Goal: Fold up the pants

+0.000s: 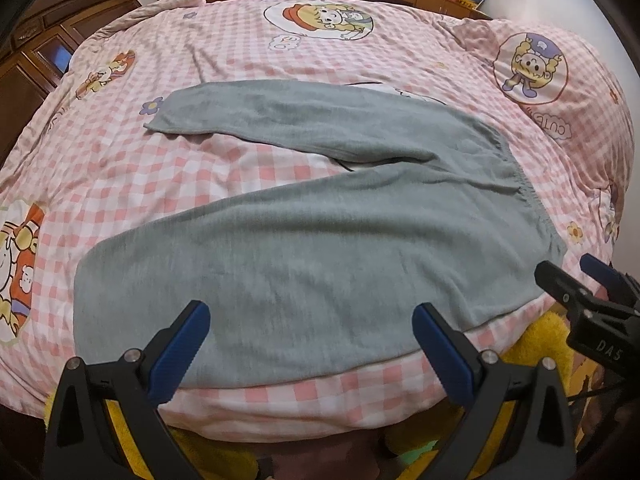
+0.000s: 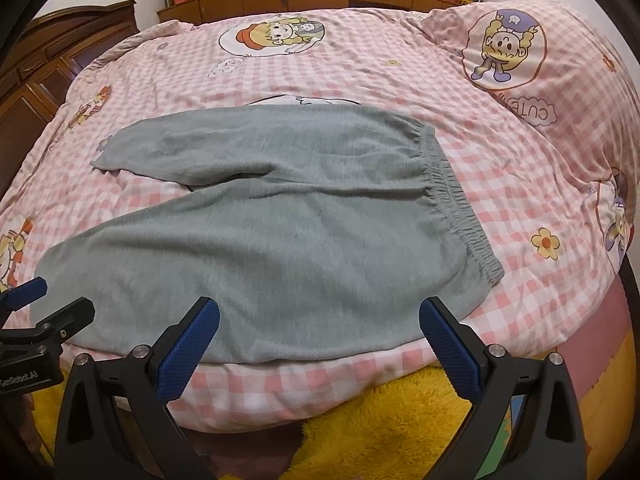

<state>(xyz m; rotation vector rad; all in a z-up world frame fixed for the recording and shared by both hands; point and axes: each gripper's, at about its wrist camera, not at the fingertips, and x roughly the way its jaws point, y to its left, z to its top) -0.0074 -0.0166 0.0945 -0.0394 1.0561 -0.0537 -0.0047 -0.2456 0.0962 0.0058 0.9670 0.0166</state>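
On the bed (image 1: 360,52), grey pants (image 1: 304,248) lie flat and unfolded, long axis left to right: leg cuffs at left, splayed apart in a V, elastic waistband (image 2: 452,200) at right. Left gripper (image 1: 310,350) hovers over the near edge of the near leg, fingers spread wide, holding nothing. Right gripper (image 2: 320,344) hovers at the near edge closer to the waistband, fingers likewise wide and empty. Judgement: left is nearer the cuff end, right nearer the waist.
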